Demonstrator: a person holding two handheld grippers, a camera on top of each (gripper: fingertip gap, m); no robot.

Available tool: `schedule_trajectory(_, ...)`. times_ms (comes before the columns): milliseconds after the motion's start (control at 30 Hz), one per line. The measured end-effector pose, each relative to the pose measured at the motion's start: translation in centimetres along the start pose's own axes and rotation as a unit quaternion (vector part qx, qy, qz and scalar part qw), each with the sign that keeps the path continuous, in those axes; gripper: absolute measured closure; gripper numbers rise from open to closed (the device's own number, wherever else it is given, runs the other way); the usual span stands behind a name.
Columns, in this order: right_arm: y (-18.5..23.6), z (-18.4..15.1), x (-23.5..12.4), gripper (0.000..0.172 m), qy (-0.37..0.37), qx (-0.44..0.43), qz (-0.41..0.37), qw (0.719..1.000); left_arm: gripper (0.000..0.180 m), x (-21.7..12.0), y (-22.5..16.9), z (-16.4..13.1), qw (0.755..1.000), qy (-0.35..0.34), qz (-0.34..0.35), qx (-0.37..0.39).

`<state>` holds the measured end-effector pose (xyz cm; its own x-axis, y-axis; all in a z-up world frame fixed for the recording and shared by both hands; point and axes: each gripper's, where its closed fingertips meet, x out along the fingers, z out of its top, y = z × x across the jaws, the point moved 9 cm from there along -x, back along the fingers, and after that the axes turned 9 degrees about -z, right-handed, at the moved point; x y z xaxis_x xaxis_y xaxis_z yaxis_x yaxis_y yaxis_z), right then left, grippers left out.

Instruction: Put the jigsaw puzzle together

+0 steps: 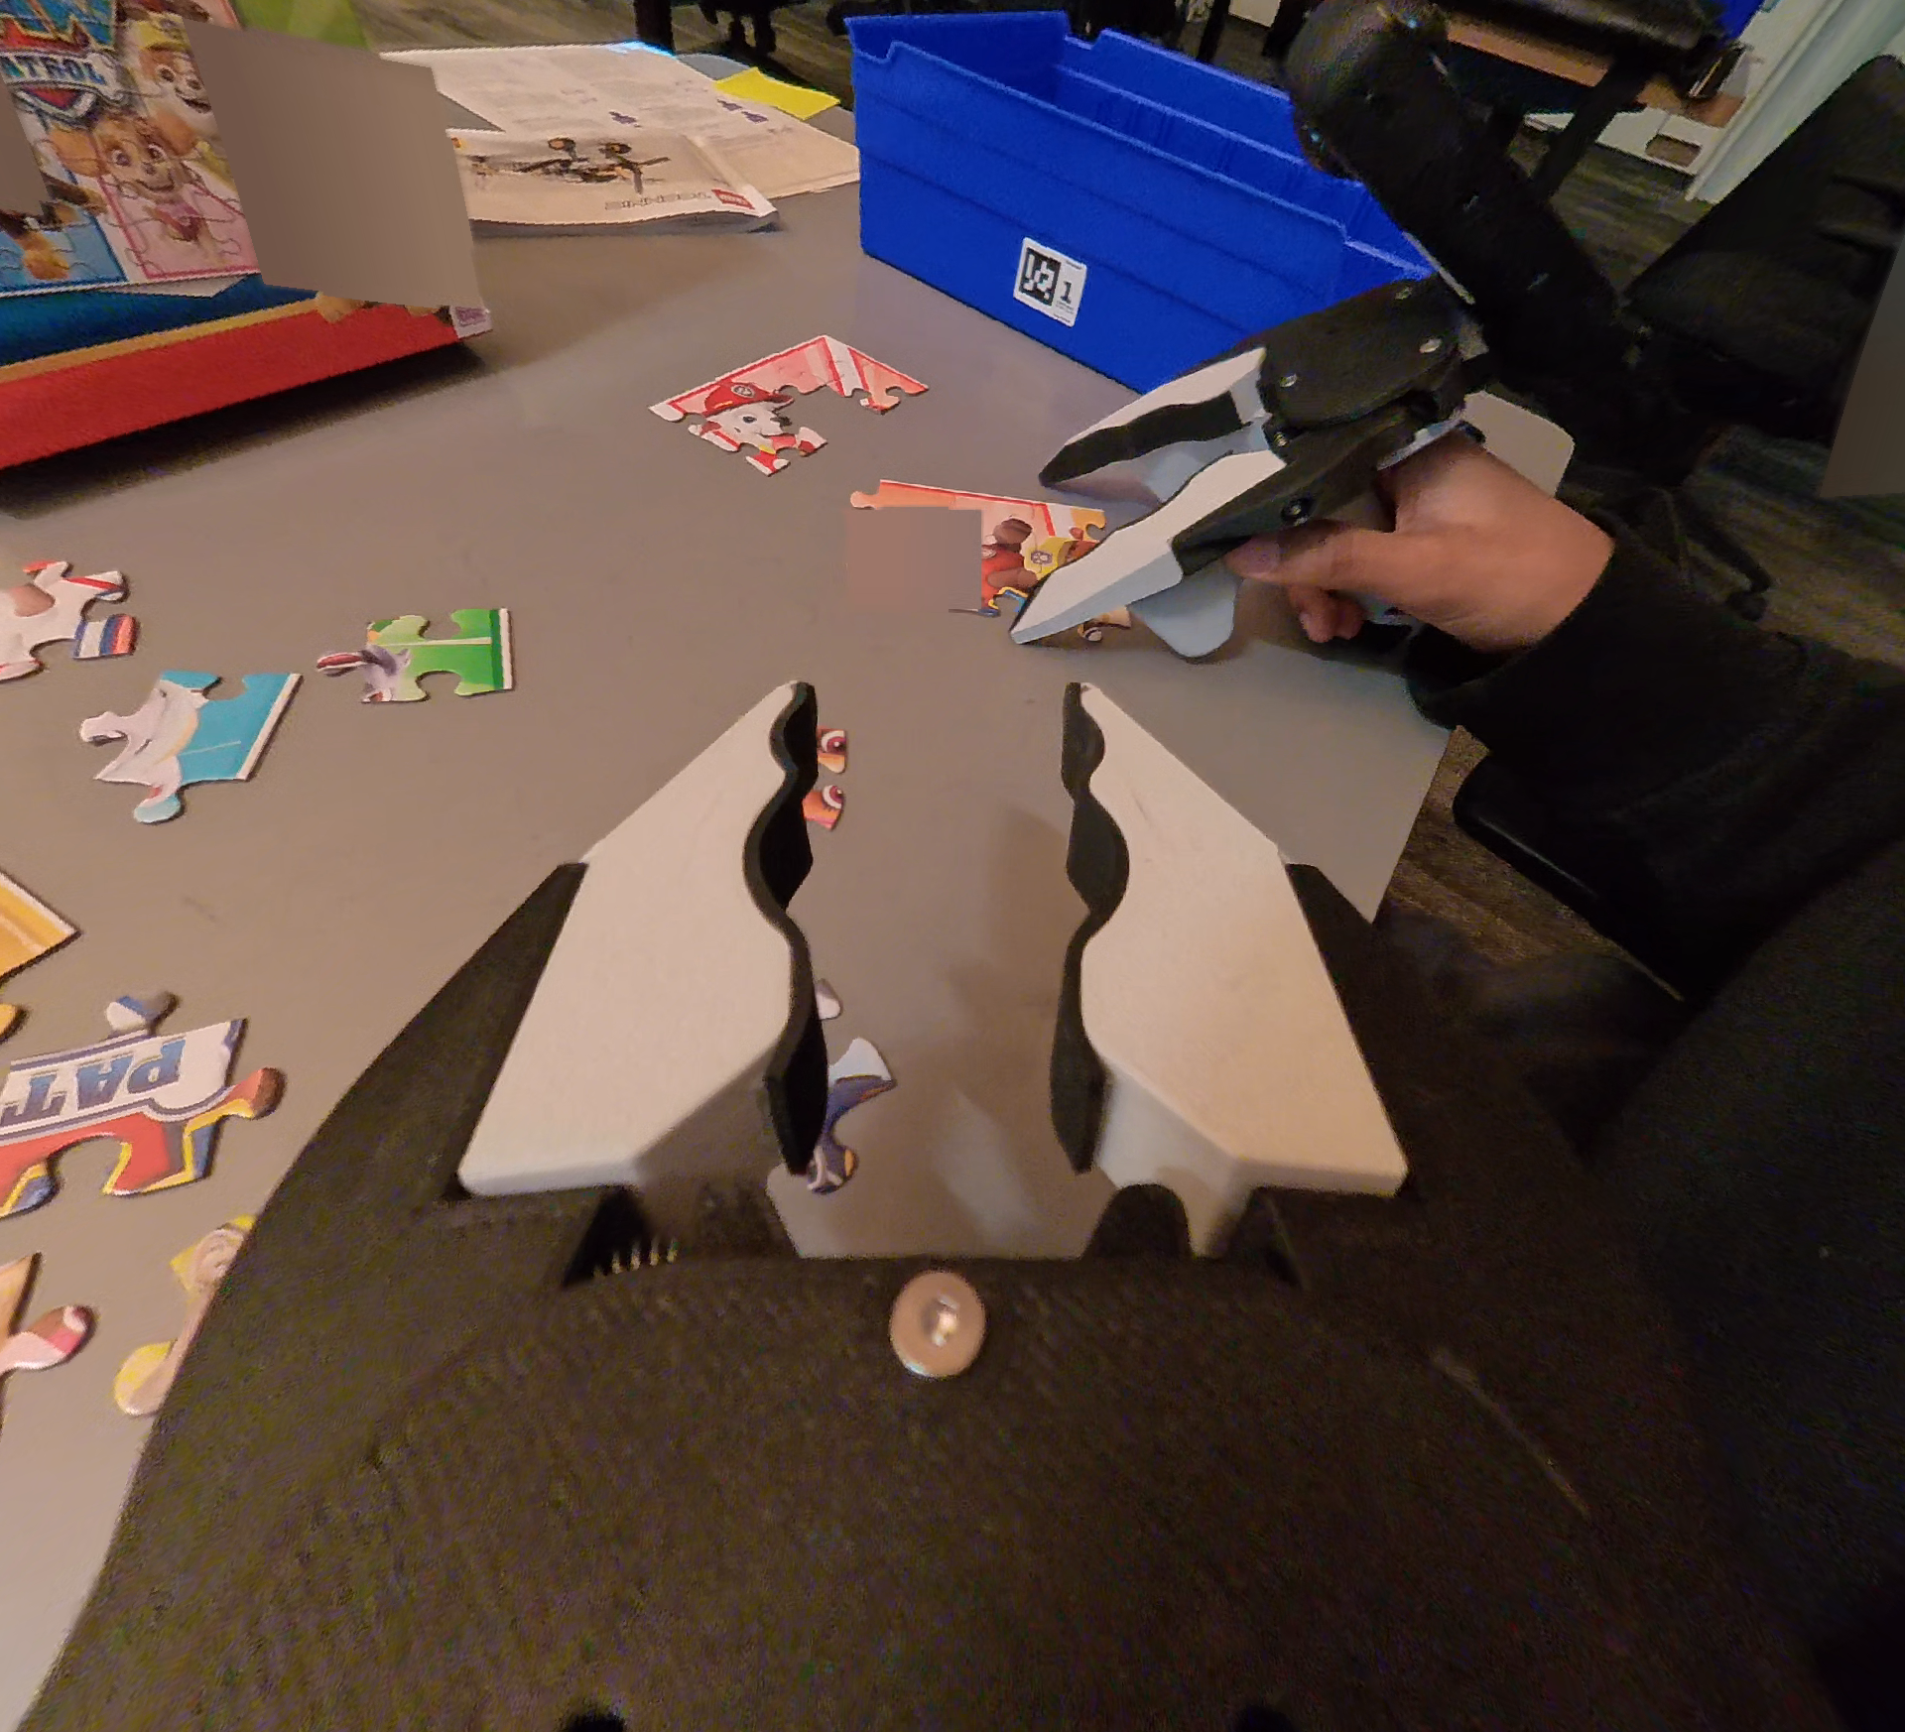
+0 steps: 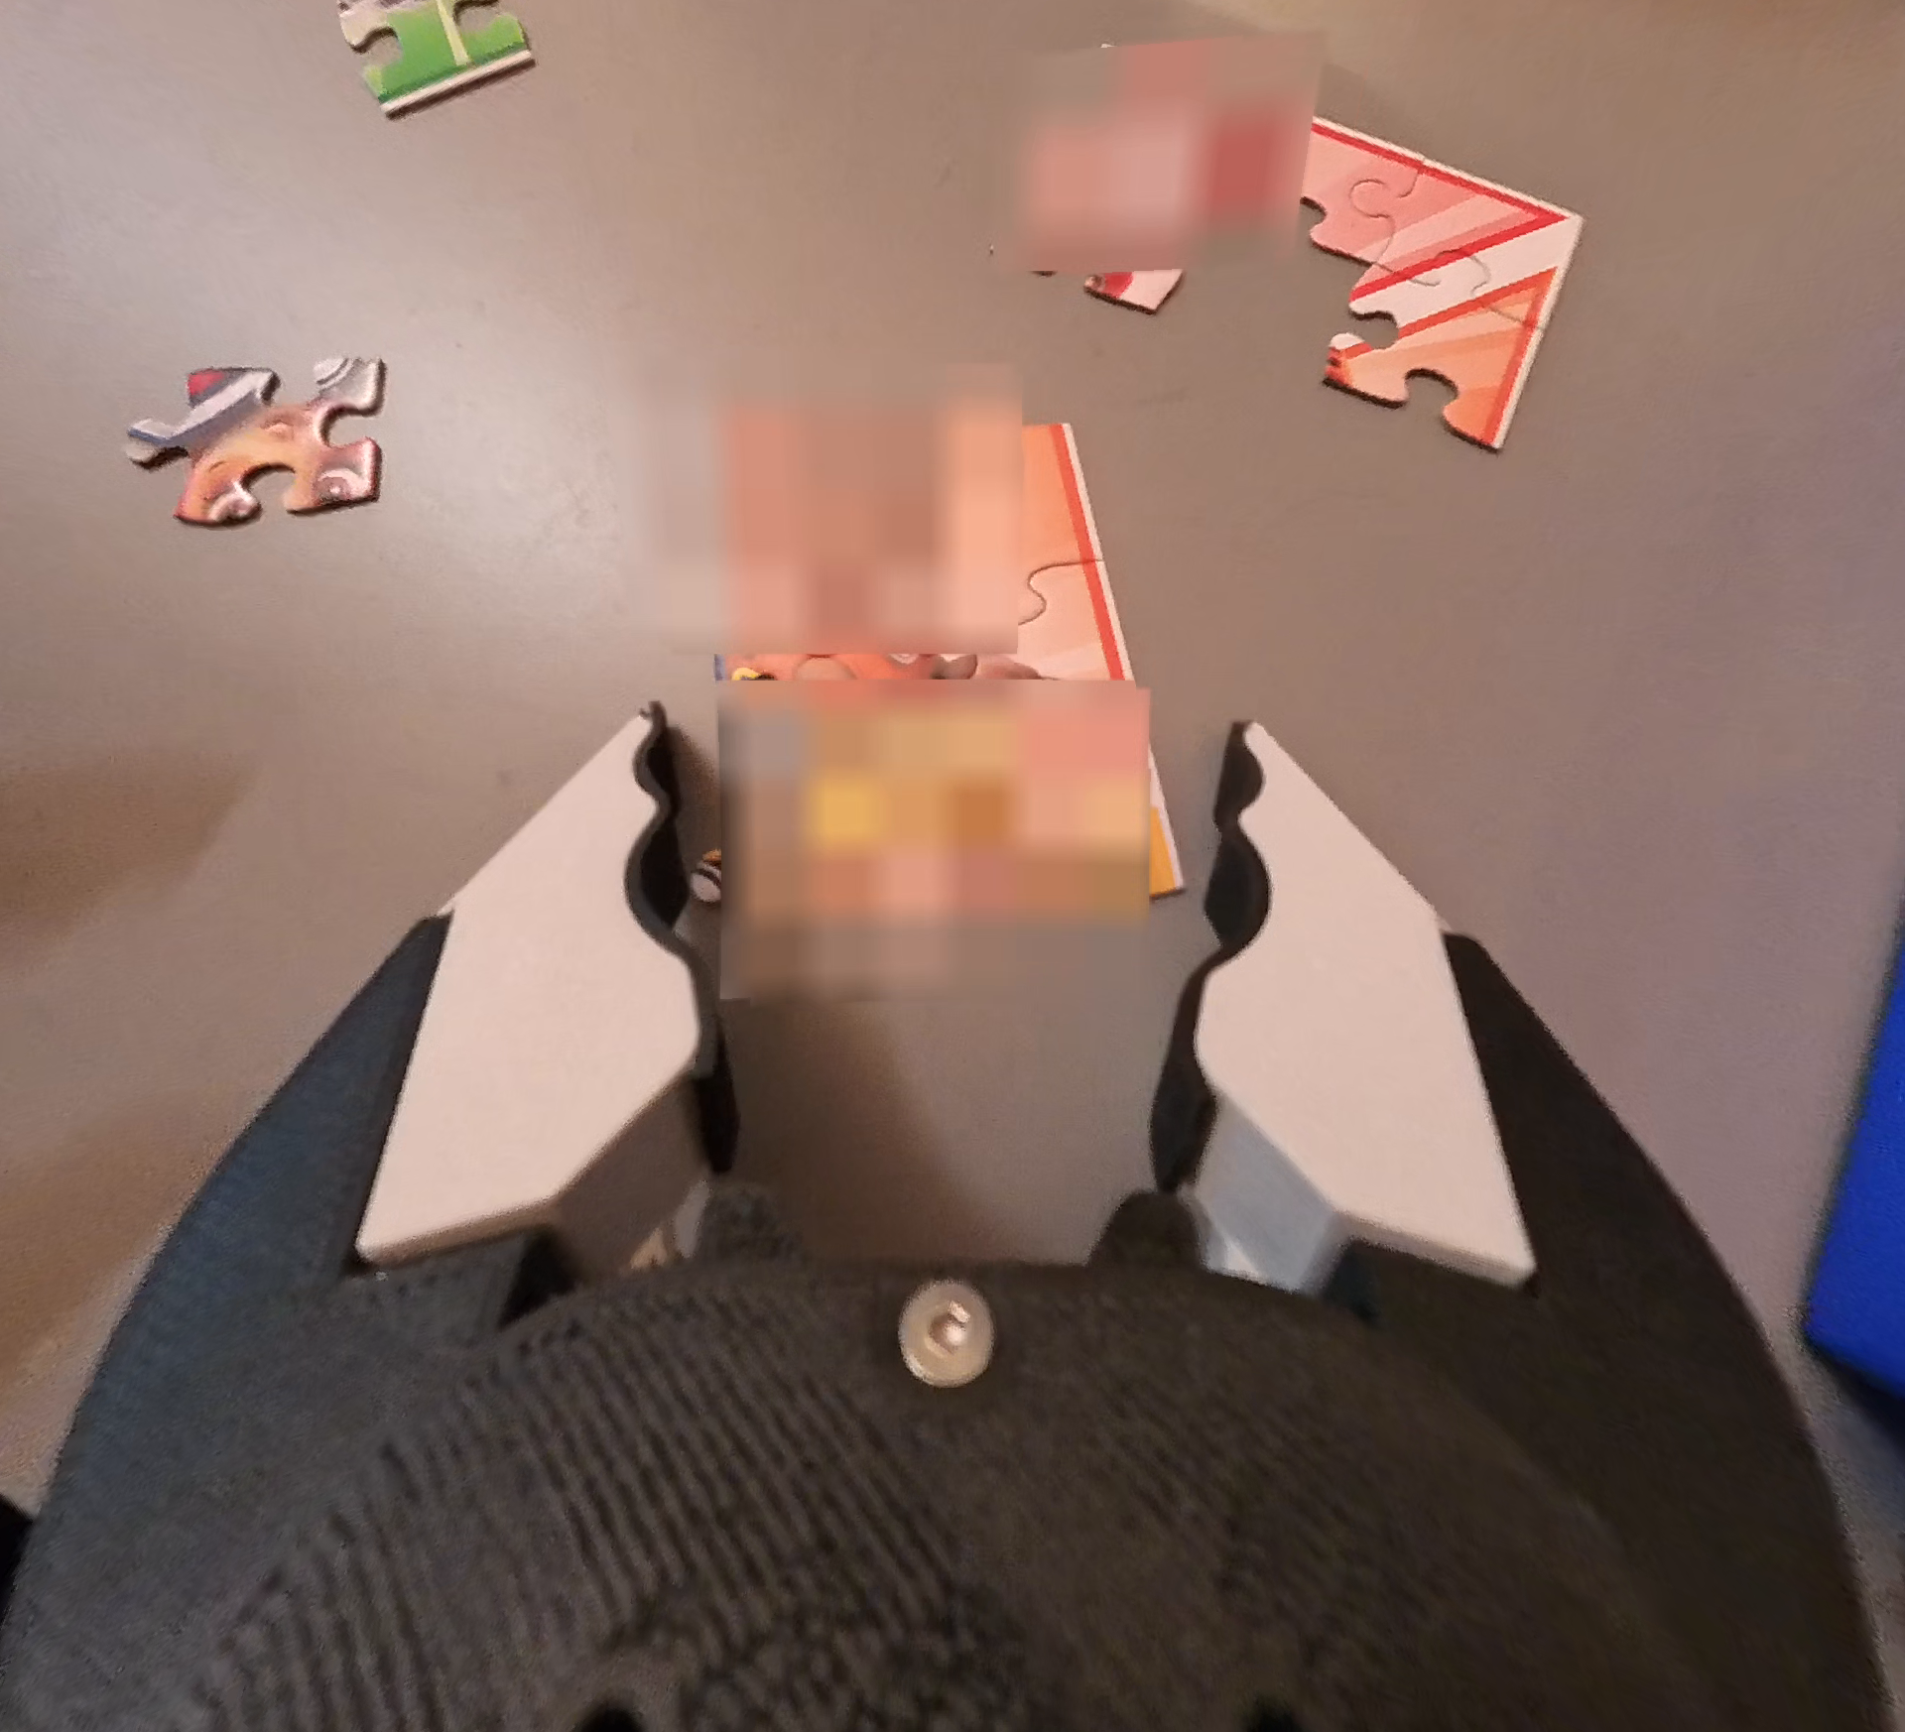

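Reading from left to right: loose jigsaw pieces, among them a green piece and a teal-and-white piece, lie flat on the grey table, well apart from both of my tools. My left gripper hovers over the table with its jaws part-spread and nothing between the pads; one loose piece lies on the table below its left finger, mostly hidden by it and not in the grasp. Ahead of that gripper and to its right lies a joined orange-bordered section of puzzle, flat, its bordered edge running away from my right gripper along that gripper's own line of sight. My right gripper's jaws are spread wide and straddle the near end of this section, with a gap at each pad; it is the nearer tool by far. A second joined corner section lies farther off to the right, and a blue bin stands beyond.
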<state>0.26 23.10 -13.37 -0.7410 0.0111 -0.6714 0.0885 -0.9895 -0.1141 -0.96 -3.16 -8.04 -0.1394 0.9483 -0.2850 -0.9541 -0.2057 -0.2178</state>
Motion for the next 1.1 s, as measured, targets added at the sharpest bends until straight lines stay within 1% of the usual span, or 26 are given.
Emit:
schedule_trajectory(100, -0.9, -0.5, -0.4, 0.072, 0.002, 0.021, -0.023, 1.000, 0.134, 0.0, 0.3, -0.1, 1.000, -0.004, -0.001, -0.009)
schedule_trajectory(200, -1.6, -1.0, -0.9, 0.081, 0.001, 0.035, -0.037, 0.999, 0.134, 0.1, 0.5, -0.3, 1.000, -0.004, -0.005, -0.016)
schedule_trajectory(400, -0.9, -1.4, -1.6, 0.093, -0.004, 0.022, -0.023, 0.999, 0.134, 0.4, 0.5, -0.4, 1.000, -0.003, -0.009, -0.017)
schedule_trajectory(667, 1.5, -1.6, -2.2, 0.092, -0.007, 0.000, 0.004, 1.000, 0.134, 0.4, 0.6, -0.4, 1.000, -0.003, -0.012, -0.017)
schedule_trajectory(733, 2.5, -1.5, -2.4, 0.091, -0.007, -0.009, 0.023, 1.000, 0.134, 0.4, 0.5, -0.4, 1.000, -0.004, -0.012, -0.017)
schedule_trajectory(833, 3.6, -1.0, -2.9, 0.094, 0.001, -0.022, 0.069, 0.997, 0.134, 0.5, 0.4, -0.4, 1.000, -0.002, -0.012, -0.016)
schedule_trajectory(933, 2.8, 0.1, -3.0, 0.092, -0.045, -0.007, 0.050, 0.998, 0.135, 0.4, 0.4, -0.4, 1.000, -0.004, -0.011, -0.015)
schedule_trajectory(1000, 2.0, 0.9, -2.7, 0.086, -0.070, 0.016, 0.033, 0.997, 0.134, 0.4, 0.4, -0.5, 1.000, -0.006, -0.012, -0.018)
schedule_trajectory(1067, 2.0, 1.7, -1.9, 0.074, -0.081, 0.036, 0.042, 0.995, 0.134, 0.5, 0.3, -0.5, 1.000, -0.007, -0.015, -0.020)
schedule_trajectory(1100, 2.2, 2.0, -1.4, 0.072, -0.079, 0.041, 0.044, 0.995, 0.134, 0.6, 0.3, -0.5, 1.000, -0.006, -0.016, -0.020)
